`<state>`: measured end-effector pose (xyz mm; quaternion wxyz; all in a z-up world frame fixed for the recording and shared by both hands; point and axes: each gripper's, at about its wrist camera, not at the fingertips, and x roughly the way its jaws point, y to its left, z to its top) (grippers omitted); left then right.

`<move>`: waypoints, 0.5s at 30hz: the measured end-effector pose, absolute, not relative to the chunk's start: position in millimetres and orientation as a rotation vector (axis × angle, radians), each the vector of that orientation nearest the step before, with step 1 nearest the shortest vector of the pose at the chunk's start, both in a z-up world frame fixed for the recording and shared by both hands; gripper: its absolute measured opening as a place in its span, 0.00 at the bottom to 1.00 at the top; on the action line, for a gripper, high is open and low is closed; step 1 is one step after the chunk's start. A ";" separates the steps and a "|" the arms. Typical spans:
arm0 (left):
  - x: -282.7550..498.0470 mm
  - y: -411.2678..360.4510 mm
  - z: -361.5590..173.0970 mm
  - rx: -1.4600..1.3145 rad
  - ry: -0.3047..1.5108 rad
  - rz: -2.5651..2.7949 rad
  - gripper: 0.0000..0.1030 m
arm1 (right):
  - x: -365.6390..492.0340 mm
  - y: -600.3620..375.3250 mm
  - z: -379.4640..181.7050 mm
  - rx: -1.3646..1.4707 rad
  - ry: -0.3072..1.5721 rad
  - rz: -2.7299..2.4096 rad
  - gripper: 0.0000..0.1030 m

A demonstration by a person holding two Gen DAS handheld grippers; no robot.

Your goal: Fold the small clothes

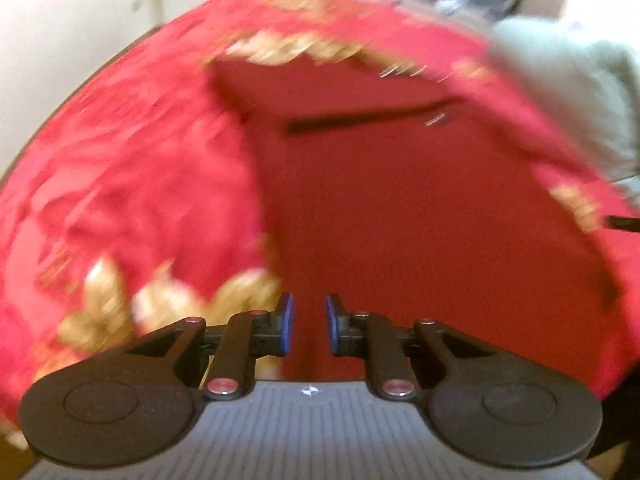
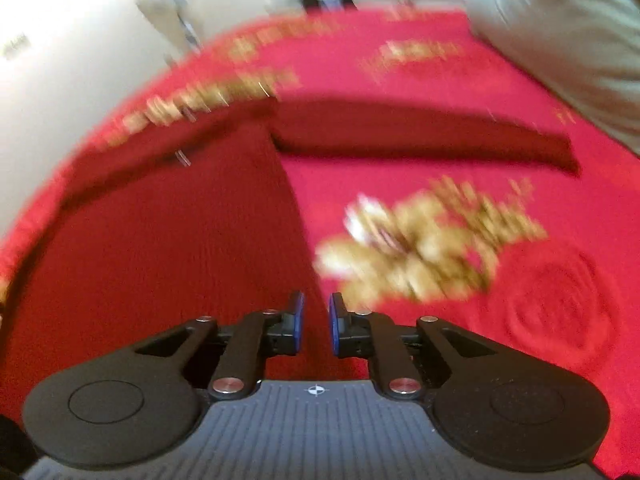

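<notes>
Left gripper (image 1: pixel 309 322): blue-padded fingers (image 1: pixel 286 322) stand narrowly apart above the dark red knitted garment (image 1: pixel 400 200); whether they pinch cloth cannot be told. Right gripper (image 2: pixel 316 324): fingers likewise narrow, straddling the garment's right edge; grip unclear. The garment lies flat on a bright red bedspread with gold floral embroidery (image 2: pixel 440 240). Beyond sits a pale grey-green pillow (image 2: pixel 560 40). Both views are blurred.

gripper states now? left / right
Left gripper: nearly shut, pinching the dark red garment.
Right gripper: nearly shut, pinching the same garment's edge.
</notes>
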<state>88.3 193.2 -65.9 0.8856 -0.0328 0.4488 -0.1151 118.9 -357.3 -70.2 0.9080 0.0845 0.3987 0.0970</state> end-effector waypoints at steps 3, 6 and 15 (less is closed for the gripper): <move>101.7 180.0 -75.3 -0.103 1.004 -0.315 0.25 | 127.6 -348.7 -71.3 0.208 0.795 0.261 0.29; 122.0 168.7 -105.2 -0.014 1.184 -0.219 0.33 | 145.9 -333.3 -104.3 0.158 0.974 0.282 0.37; 138.0 142.9 -51.5 -0.026 0.810 -0.142 0.36 | 150.5 -322.4 -83.7 0.117 0.739 0.211 0.40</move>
